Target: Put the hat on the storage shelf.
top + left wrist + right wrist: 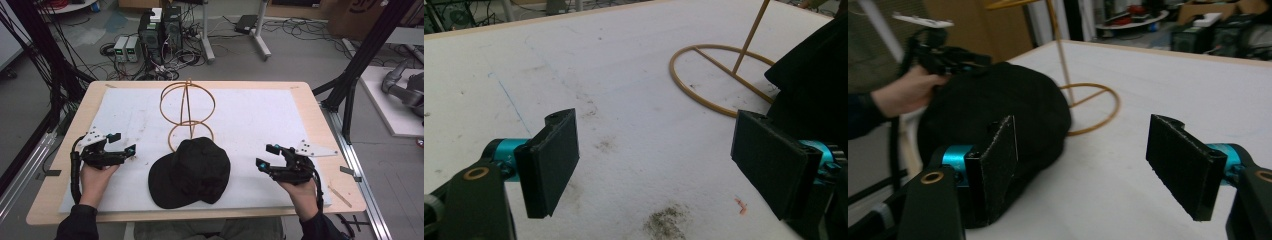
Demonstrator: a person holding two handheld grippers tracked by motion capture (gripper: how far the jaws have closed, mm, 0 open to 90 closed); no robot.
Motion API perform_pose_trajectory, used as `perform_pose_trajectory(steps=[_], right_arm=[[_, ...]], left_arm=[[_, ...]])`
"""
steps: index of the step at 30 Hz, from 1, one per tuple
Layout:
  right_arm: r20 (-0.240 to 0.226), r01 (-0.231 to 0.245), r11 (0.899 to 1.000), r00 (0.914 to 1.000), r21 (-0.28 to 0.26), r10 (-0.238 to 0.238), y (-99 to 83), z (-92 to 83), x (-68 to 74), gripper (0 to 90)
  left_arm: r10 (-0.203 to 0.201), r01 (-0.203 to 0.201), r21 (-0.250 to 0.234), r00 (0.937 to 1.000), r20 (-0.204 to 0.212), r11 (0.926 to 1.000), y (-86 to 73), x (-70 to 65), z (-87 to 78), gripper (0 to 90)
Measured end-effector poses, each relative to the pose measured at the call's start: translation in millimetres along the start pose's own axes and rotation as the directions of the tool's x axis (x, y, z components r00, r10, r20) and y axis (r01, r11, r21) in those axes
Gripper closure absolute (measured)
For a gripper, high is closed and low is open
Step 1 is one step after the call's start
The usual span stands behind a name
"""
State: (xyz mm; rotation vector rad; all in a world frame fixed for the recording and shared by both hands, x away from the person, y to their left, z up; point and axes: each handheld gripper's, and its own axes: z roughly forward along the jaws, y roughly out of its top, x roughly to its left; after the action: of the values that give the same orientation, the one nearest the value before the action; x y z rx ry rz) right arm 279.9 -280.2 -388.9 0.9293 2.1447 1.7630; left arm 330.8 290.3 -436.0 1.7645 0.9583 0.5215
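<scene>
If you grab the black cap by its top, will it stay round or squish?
The black cap would probably squish: its fabric crown already sags. The brim looks flat and stiffer, so it should hold shape. It seems light and unlikely to roll, lying flat on the white mat.

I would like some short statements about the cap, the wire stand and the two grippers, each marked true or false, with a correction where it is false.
1. The black cap lies flat on the white mat. True.
2. The cap hangs on top of the wire stand. False: it lies on the mat in front of the stand, covering the near edge of the stand's base ring.
3. The left gripper is open and holds nothing. True.
4. The right gripper is shut on the cap's brim. False: its jaws stand apart, beside the cap and clear of it.
5. The stand lies tipped over on the mat. False: it stands upright on its base ring.
</scene>
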Motion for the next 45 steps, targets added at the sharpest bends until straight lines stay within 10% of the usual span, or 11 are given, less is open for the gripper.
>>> perform_pose_trajectory(steps=[14, 31, 45], right_arm=[[-0.168, 0.070, 0.997, 0.9838, 0.034, -0.063, 1.3, 31.4, 53.4, 28.8], [-0.138, 0.107, 0.988, 0.9862, 0.109, -0.091, -4.9, 70.7, 114.4, 34.7], [-0.085, 0.120, 0.974, 0.9908, 0.193, -0.105, -10.4, 104.3, 126.6, 44.7]], left_arm=[[0.001, -0.001, 0.002, 1.0000, -0.003, 1.0000, 0.1, -0.2, 0.2, 19.3], [0.002, -0.001, 0.004, 1.0000, -0.002, 1.0000, 0.1, -1.3, 1.6, 19.4], [0.005, -0.005, 0.007, 1.0000, 0.002, 1.0000, 0.0, -1.2, 2.0, 19.4]])
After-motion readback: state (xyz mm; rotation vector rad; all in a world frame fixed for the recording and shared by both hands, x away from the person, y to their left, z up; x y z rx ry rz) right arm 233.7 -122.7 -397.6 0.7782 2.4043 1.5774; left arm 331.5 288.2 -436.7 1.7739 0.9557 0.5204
